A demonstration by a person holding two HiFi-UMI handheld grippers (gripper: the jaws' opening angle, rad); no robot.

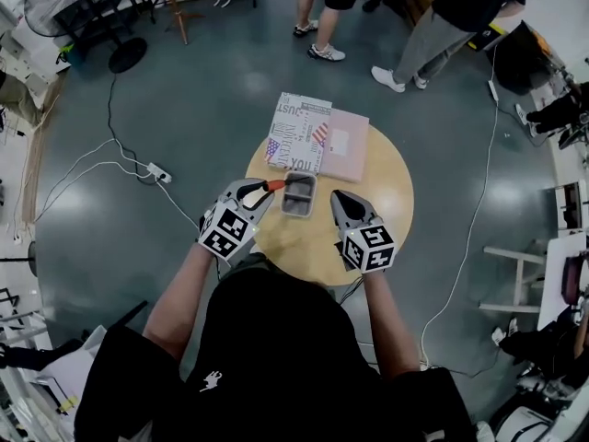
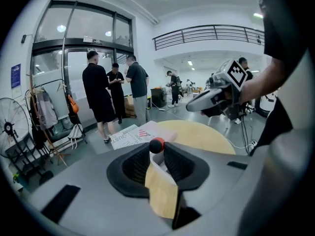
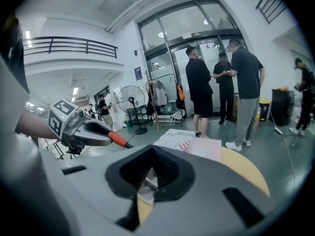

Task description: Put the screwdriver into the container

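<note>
The screwdriver point(image 1: 275, 186) has an orange-red handle, and its dark shaft points right over the rim of the grey rectangular container point(image 1: 299, 196) on the round wooden table point(image 1: 368, 247). My left gripper point(image 1: 262, 190) is shut on the handle. In the left gripper view the handle's red end point(image 2: 157, 144) sits between the pads. My right gripper point(image 1: 339, 197) hovers just right of the container with its jaws together and nothing in them. From the right gripper view the left gripper point(image 3: 104, 135) and the orange handle point(image 3: 117, 139) show at the left.
A printed box point(image 1: 299, 132) and a pink sheet point(image 1: 345, 144) lie at the table's far side, just behind the container. Several people stand beyond the table point(image 1: 442, 26). A power strip point(image 1: 158, 173) and cables lie on the floor at the left.
</note>
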